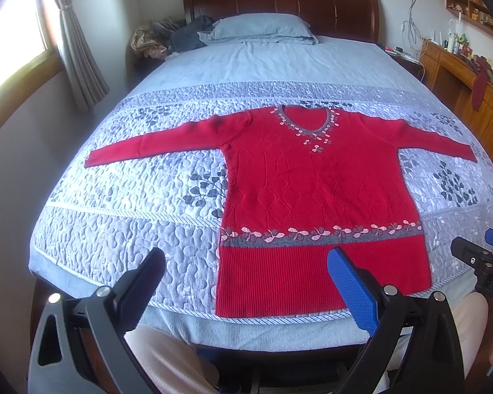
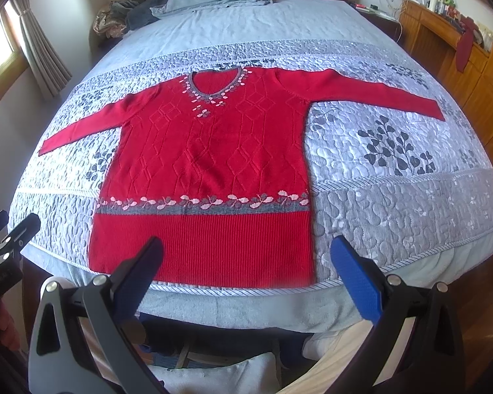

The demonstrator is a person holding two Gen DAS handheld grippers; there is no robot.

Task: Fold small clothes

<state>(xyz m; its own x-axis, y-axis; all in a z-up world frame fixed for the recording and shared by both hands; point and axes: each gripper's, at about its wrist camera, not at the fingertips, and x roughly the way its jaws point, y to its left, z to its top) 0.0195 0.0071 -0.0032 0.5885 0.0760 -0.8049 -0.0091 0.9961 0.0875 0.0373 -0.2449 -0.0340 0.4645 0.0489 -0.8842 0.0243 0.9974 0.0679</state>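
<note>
Bedroom, quilted bedspread (image 1: 121,229) filling most of both frames, pillow (image 1: 259,29) top centre. Left gripper (image 1: 246,282) at bottom of its view, jaws wide apart, empty, above the bed's near edge. Red sweater (image 2: 210,151) flat mid-frame, face up, both sleeves spread, hem nearest me. Right gripper (image 2: 246,269) also spread, holding nothing, hovering at the hem. I'd say no fold made yet; everything's left.
</note>
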